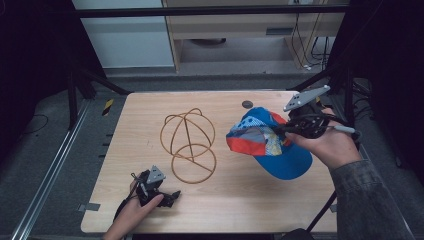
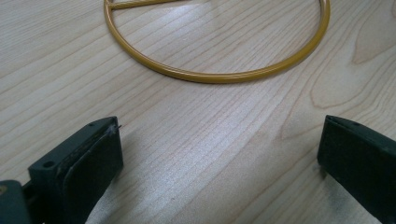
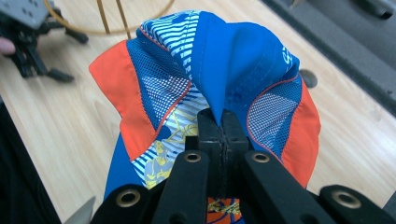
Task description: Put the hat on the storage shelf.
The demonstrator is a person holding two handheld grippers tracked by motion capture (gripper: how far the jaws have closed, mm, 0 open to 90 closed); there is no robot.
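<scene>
Resting near your edge of the desk [image 1: 150, 107], your left gripper [image 1: 161, 192] sits with its jaws wide apart and nothing between them, just short of the yellow wire frame [image 1: 188, 145]. Farther out on your right, your right gripper [image 3: 219, 128] is clamped on a fold of the blue and orange cap [image 1: 267, 142], holding it above the desk beside the frame.

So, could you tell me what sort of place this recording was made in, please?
Probably a lab or workshop set up for recording: a light wooden table stands inside a dark metal frame, with loose cables on the floor behind and a wire hat stand laid out beside a cap.
</scene>
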